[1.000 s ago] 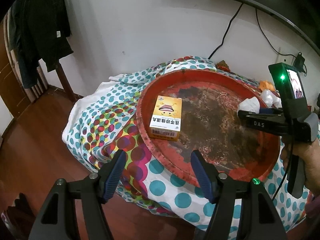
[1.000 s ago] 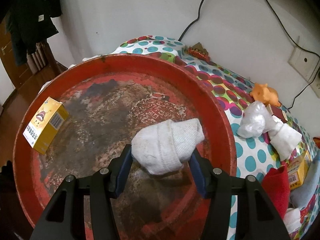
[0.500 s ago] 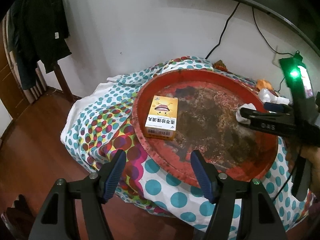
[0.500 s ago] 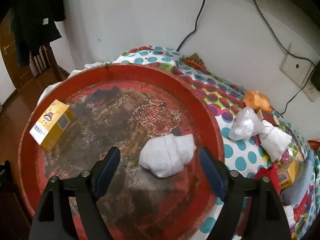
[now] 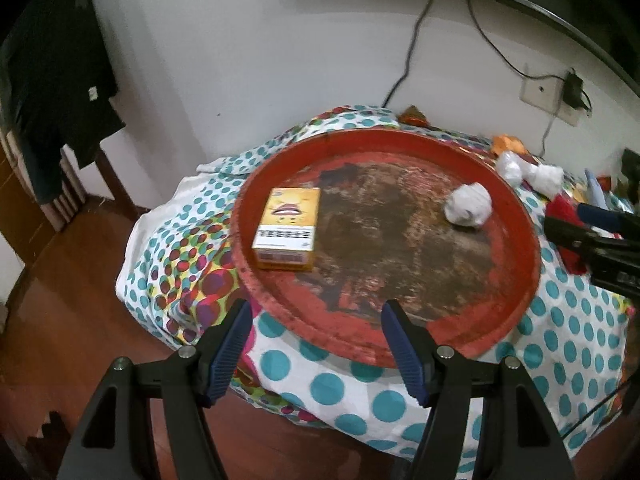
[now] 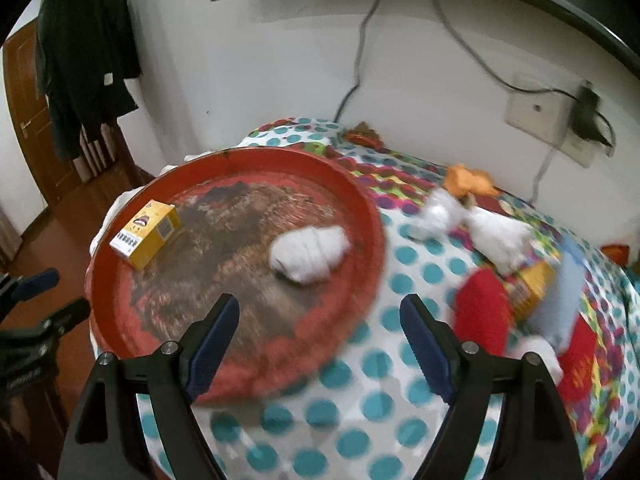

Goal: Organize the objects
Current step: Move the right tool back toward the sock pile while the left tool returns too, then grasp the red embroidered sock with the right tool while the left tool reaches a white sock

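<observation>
The red tray (image 5: 516, 216) fills the middle of both views on the dotted cloth (image 5: 332, 388), which hides the counter beneath it, so whether this is a counter or a bed I cannot tell; the tray looks stiff, broad and worn, too wide for either tongs and best left where it lies. On it, at the left in both views, lies the yellow box (image 5: 288, 228), flat and probably light cardboard, stiff enough to clamp across its 2 long sides. The white sock bundle (image 6: 308, 252) rests inside the tray's right part, free of any grip; it looks soft and light and will squash, so a hold across its thick middle seems safest. The right tongs (image 6: 320, 336) stand wide apart and empty, low in their view above the tray's near rim, and the left tongs (image 5: 316, 352) are likewise spread with nothing between them, over the tray's lower edge. To the right of the tray a pile awaits sorting: a red cloth (image 6: 484, 312), more white bundles (image 6: 500, 236), a second yellow box (image 6: 532, 288) and an orange toy (image 6: 468, 180), all smeared by motion blur, their shapes and overlaps hard to make out.
</observation>
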`<state>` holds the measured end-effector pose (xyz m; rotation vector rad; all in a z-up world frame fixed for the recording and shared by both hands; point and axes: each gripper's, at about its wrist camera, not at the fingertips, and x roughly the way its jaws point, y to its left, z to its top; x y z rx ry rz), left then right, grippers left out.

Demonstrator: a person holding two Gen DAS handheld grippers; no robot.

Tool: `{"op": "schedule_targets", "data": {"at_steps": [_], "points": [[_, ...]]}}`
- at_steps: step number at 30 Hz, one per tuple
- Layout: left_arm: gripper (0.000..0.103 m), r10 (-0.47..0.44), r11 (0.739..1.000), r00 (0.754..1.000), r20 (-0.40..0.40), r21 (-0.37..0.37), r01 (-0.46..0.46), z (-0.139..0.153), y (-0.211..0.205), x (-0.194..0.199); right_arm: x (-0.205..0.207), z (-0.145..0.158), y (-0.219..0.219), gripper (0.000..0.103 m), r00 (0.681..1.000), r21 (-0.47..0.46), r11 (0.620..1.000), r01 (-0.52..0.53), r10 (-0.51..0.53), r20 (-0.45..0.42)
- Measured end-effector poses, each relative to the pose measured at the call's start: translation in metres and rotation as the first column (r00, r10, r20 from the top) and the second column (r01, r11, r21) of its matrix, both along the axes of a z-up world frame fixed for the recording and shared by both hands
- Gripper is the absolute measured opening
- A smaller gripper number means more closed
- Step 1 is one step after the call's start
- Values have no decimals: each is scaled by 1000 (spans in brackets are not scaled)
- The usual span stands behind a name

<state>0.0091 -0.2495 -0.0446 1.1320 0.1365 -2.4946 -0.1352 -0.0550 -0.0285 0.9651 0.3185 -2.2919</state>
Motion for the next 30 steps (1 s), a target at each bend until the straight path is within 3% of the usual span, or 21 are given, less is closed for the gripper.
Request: {"op": "schedule_targets", "data": {"at_steps": [10,16,21,25,30], "points": [[69,-134,990,991,4,-36,134,1,50,-4,-12,-2,139,81,978,44,978,205,-204,-31],[69,-263,963,964,32,-42,265,-8,94,-6,-33,-16,193,81,955,93,950,298,-295,-44],[69,-385,919,920,77,-65,390,-20,141,-5,-56,-35,215,81,950,104,944,312,-311,-27],[69,-465,880,883,65,-71,469,-17,175,-2,-80,-53,217,81,952,112,947,302,-304,8],[69,-570,811,815,104,-86,579,-17,220,-14,-99,-64,209,81,957,103,952,287,-291,24]]}}
